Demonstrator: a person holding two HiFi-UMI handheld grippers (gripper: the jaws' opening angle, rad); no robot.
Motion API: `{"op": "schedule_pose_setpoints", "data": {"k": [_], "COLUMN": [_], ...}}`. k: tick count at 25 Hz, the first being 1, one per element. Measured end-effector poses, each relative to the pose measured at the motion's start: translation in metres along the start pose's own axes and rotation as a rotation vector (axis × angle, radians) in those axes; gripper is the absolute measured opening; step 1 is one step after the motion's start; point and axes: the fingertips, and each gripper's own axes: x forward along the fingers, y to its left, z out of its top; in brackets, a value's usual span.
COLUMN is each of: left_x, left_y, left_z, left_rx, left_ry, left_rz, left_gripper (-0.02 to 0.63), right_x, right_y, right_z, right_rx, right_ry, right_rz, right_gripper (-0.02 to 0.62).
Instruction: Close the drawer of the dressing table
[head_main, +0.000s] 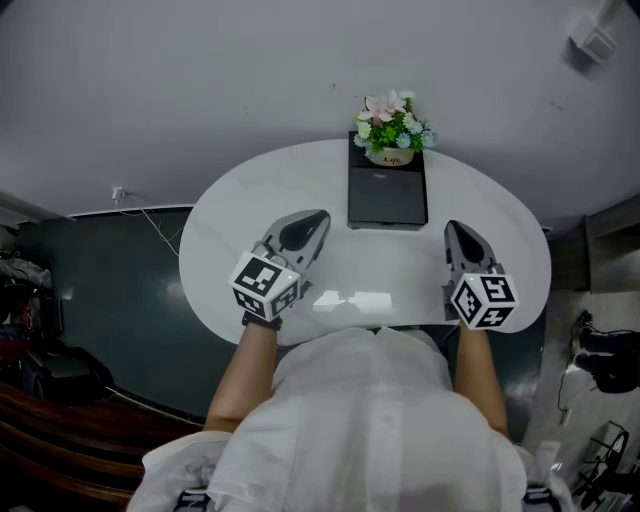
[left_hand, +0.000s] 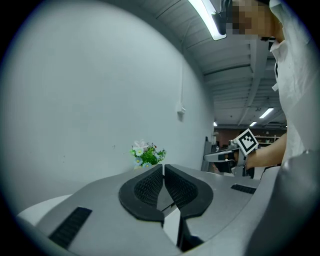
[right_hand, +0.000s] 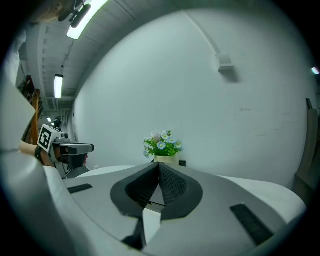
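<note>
Left gripper (head_main: 312, 224) and right gripper (head_main: 458, 238) both hover over the near half of the dressing table (head_main: 240, 220), left toward its near-left edge, right toward its near-right edge. Both are clenched with the pads meeting and nothing between them.

The drawer is not visible. It would sit under the near edge, which the person's white shirt (head_main: 370, 420) hides, so I can't tell whether it is out or in. The scene fits a drawer waiting to be pushed, or one already flush with the grippers lifted clear.

Judgement: if it is out, push with clenched tips square on the front and even on both sides, slowly, so it doesn't rack or slam.

- **Tabletop:** glossy white, smooth and hard with rounded bean-like edges. It looks slippery.
- **Black box (head_main: 386, 195):** at the far edge, matte and rectangular.
- **Flower pot (head_main: 392, 130):** on the back of the box. It is small and cream, with pink, white and blue blooms.
- **Jaw pads:** black with a fine mesh grip, set in grey plastic shells.
</note>
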Motion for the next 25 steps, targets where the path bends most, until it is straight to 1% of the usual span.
{"op": "schedule_pose_setpoints", "data": {"k": [2,8,12,15,21,25], "left_x": [-0.007,-0.033,-0.055,-0.071,-0.095,-0.102], "left_y": [0.004,0.019,0.033,0.041,0.055,0.059], "left_z": [0.006,0.023,0.03,0.035,0.032,0.032], "left_rx": [0.01,0.042,0.053,0.053,0.05,0.037], "left_ry": [-0.016,-0.057,-0.074,-0.091,-0.094,-0.099], "left_rz": [0.014,0.08,0.138,0.176,0.232,0.248], "left_gripper": [0.02,0.02,0.02,0.02,0.02,0.02], "right_x": [-0.009,-0.032,-0.045,-0.051,-0.055,-0.054], "right_y": [-0.001,-0.001,-0.003,-0.003,-0.005,-0.004], "right_z": [0.005,0.02,0.028,0.031,0.029,0.028], "right_rx": [-0.005,-0.064,-0.062,-0.066,-0.066,-0.086], "right_ry": [-0.029,-0.113,-0.154,-0.169,-0.176,-0.157], "right_rz": [-0.009,-0.034,-0.044,-0.047,-0.059,-0.062], "right_gripper": [0.011,0.009,0.009,0.009,0.009,0.009]}}
